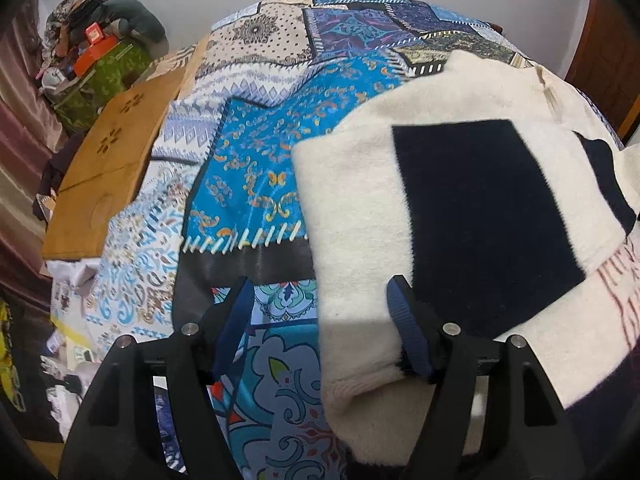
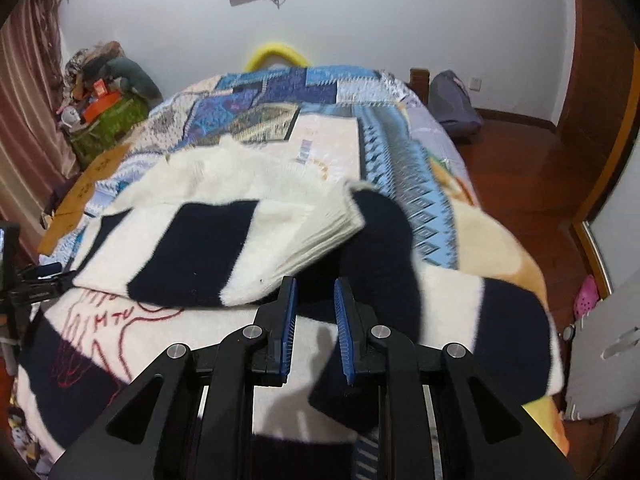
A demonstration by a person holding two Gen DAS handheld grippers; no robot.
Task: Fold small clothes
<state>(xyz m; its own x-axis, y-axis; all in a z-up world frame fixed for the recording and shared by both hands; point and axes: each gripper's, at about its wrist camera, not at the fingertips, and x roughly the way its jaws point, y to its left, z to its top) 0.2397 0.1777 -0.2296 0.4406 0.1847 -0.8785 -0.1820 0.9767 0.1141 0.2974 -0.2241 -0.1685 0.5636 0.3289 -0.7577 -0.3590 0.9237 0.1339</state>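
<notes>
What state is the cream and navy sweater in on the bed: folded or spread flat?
Partly folded. The sweater has one sleeve laid across its body, while the red-stitched front stays uncovered.

Left claw wide apart — right claw narrowly parted.

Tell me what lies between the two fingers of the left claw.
In the left wrist view, the left claw stands open. Between its fingers lie the patterned blue bedspread and the near edge of the cream and navy sweater, which reaches the right finger.
</notes>
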